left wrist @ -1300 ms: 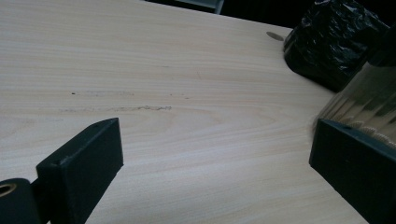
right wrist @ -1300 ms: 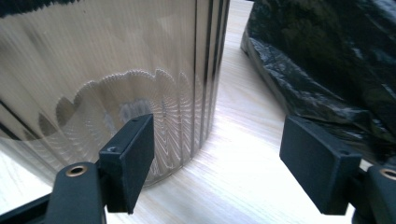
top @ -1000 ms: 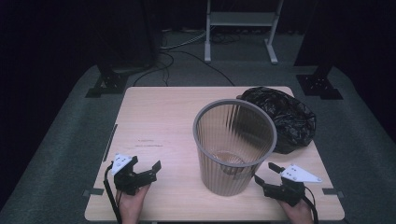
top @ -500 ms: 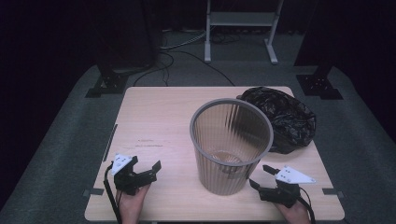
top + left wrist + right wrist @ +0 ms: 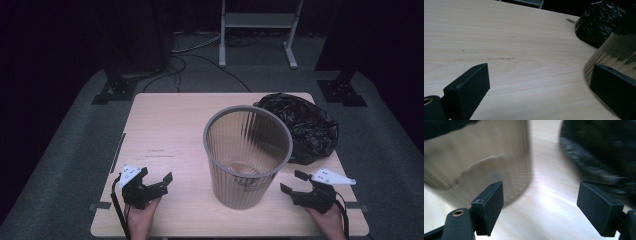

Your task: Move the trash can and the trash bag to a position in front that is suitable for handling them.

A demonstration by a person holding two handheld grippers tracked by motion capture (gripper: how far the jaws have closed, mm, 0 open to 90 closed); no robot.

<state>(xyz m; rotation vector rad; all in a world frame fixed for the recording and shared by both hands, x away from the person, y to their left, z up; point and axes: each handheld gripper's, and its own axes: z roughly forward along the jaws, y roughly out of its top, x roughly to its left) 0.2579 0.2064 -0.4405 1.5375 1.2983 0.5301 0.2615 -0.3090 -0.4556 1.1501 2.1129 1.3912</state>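
**Waste bin released; black liner bag awaits fitting**

The ribbed, translucent grey plastic waste bin point(image 5: 248, 156) stands upright near the middle of the pale wooden table point(image 5: 165, 125), with the crumpled black plastic bag point(image 5: 305, 127) touching its far right side. The right gripper point(image 5: 296, 182) sits just right of the bin's base; its jaws have just been opening and stand wide, with nothing between them. The left gripper point(image 5: 159, 181) rests left of the bin, jaws spread and empty. Judged step: bin set down, bag not yet taken. The next move likely calls for a reach to the bag's edge. The right gripper view is motion-blurred; the bag's mouth cannot be made out, and the bin hides part of it.
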